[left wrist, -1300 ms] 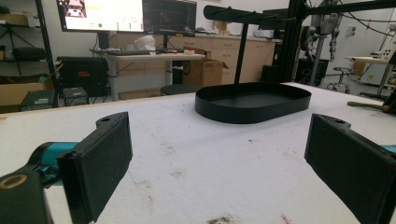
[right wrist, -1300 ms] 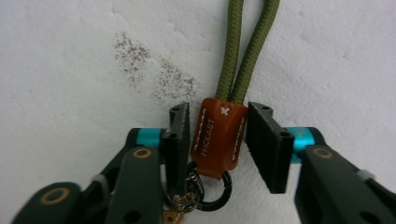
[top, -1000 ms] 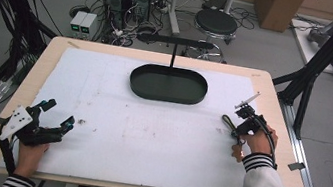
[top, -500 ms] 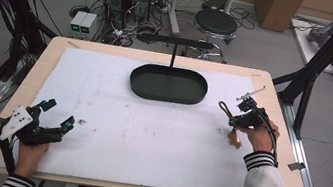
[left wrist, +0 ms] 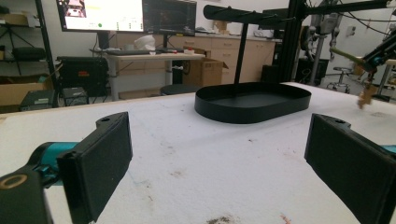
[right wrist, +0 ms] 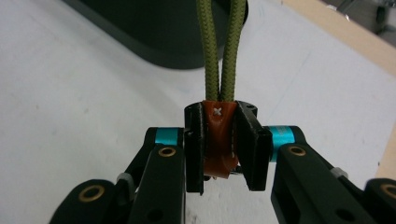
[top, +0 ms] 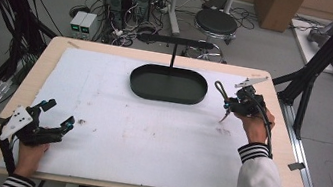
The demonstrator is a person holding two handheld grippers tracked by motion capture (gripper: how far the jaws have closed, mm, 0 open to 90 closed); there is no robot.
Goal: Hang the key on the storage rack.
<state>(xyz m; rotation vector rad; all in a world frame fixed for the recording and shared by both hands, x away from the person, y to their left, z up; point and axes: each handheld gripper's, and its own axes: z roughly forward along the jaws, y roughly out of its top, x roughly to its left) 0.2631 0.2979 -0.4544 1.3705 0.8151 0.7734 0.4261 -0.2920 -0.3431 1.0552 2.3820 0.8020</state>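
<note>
My right gripper [top: 230, 105] is shut on the brown leather tab [right wrist: 218, 135] of a strap, and an olive cord loop [right wrist: 210, 56] runs out beyond the jaws. In the high view the cord loop [top: 219, 88] points toward the black oval tray [top: 166, 97], just right of its end and above the white mat. The lower end of the leather tab [top: 225, 117] hangs under the gripper. My left gripper [top: 58, 113] rests at the front left of the table, open and holding nothing. In the left gripper view its pads [left wrist: 100, 158] stand wide apart, facing the tray [left wrist: 252, 109].
A black stand with a horizontal bar [top: 175, 41] rises behind the tray. The white mat [top: 147, 136] covers most of the wooden table and carries small brown stains. Black frame posts [top: 321, 62] flank the table's right side.
My right gripper has lifted and moved forward and left toward the tray's right end, carrying the strap. The left gripper has stayed where it was.
</note>
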